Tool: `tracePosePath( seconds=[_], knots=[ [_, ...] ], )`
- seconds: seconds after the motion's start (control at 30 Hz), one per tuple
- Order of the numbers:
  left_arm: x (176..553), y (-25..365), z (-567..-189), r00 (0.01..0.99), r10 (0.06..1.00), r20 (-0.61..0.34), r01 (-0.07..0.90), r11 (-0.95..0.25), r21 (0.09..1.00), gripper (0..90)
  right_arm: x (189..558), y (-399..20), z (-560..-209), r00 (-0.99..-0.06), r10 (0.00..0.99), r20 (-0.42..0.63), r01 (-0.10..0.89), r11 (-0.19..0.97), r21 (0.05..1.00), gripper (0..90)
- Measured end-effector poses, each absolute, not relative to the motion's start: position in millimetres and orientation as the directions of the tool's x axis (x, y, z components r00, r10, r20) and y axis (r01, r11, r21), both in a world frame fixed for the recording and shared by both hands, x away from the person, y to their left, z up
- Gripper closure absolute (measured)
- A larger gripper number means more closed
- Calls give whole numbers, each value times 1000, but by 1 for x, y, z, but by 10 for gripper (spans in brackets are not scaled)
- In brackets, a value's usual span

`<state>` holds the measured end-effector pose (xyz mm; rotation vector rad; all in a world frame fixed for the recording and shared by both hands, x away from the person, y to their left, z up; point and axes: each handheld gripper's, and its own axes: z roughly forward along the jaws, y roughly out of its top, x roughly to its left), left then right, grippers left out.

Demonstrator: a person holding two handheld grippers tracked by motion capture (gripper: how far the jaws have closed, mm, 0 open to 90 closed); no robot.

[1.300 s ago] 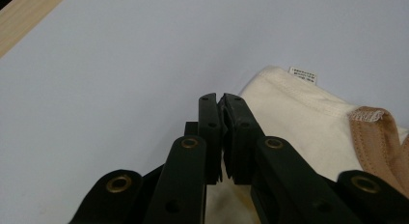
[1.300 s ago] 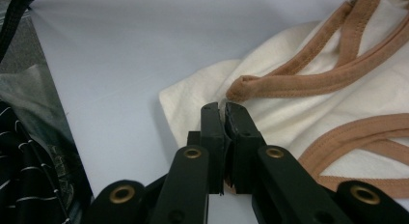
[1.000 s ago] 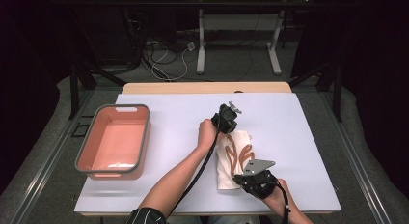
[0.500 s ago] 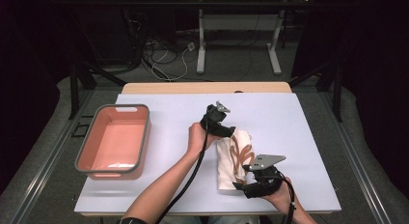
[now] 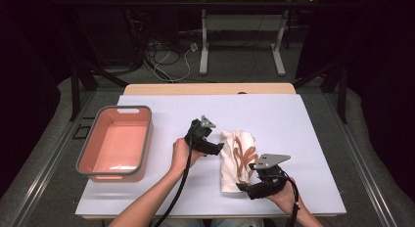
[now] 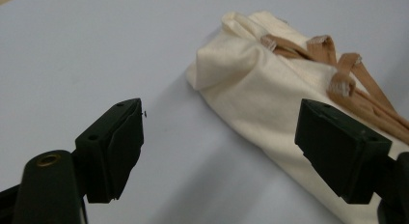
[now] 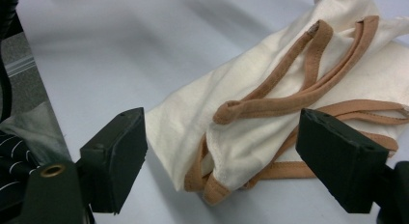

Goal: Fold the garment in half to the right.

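Folding stage: folded cream cloth garment with tan straps (image 5: 238,158) lies mid-worktop (image 5: 303,124), released; left claw (image 5: 215,147) and right claw (image 5: 243,188), jaws just opened wide and empty, must regrip an edge next.

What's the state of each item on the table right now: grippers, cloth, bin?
Left gripper: open, jaws just opened, nothing between them, beside the cloth's far end.
Right gripper: open, jaws just opened, at the cloth's near end, not pressing on it.
Cream cloth with tan straps: folded into a narrow bundle, lying flat on the table, released.
Pink bin: upright, empty.
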<state>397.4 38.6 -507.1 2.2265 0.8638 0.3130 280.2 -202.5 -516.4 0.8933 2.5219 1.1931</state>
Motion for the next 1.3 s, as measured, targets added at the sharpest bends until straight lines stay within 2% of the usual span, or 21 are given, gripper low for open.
tracePosePath(
  seconds=[0.7, 0.9, 1.03, 1.17, 1.3],
  knots=[
    [348, 87, -532, 730, 681, -52, 526, -512, 679, 79, 293, -203, -515, -769, 637, 62, 441, 457, 772, 206],
    [332, 96, -537, 726, 685, -50, 531, -514, 674, 62, 301, -203, -514, -759, 650, 36, 431, 461, 776, 283],
    [322, 100, -536, 731, 681, -44, 520, -514, 682, 64, 308, -204, -512, -746, 666, 24, 431, 455, 780, 373],
    [310, 106, -540, 730, 683, -34, 520, -522, 676, 64, 315, -203, -510, -733, 681, -8, 421, 462, 780, 517],
    [302, 112, -544, 722, 691, -37, 532, -521, 667, 64, 322, -201, -509, -721, 692, -35, 414, 471, 779, 571]
  ],
)
